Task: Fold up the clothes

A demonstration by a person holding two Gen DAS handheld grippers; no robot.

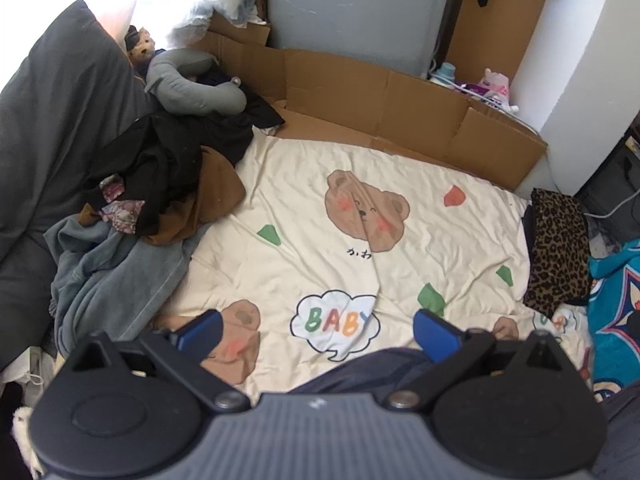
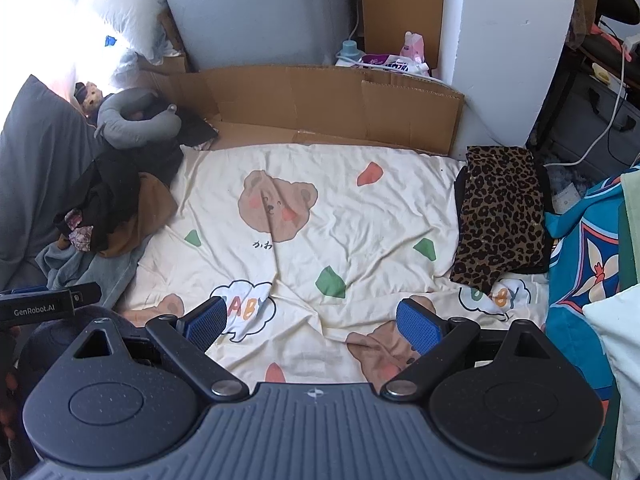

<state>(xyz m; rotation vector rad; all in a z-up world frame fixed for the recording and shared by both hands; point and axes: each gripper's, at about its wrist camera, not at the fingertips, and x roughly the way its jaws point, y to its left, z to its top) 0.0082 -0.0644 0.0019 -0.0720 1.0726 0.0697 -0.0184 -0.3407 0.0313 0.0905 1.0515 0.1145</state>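
Clothes pile (image 1: 160, 184) sits mid-left in the left wrist view: black, brown, grey-blue & a patterned bit all heaped loose on the cream bear-print sheet (image 1: 320, 208), unfolded. Same heap shows at left of the right wrist view (image 2: 108, 208). Grey neck pillow (image 1: 192, 84) lies just behind it, w/ a small teddy (image 1: 142, 46) at upper left. Leopard-print garment (image 2: 500, 212) lies folded flat at right edge of the sheet, on top of smth black; in left wrist view it's at far right (image 1: 558, 248). Teal patterned fabric (image 2: 588, 248) beside it, further right. Flattened cardboard (image 1: 380, 96) runs along the back of the bed, upper centre.

Left gripper (image 1: 316, 330) at bottom centre, fingers spread wide, nothing between them, over the BABY cloud print; dark navy fabric (image 1: 380, 372) peeks just under its body. Right gripper (image 2: 312, 320) also spread wide & empty, low centre of its view, above the sheet. Whether either touches the sheet – can't tell
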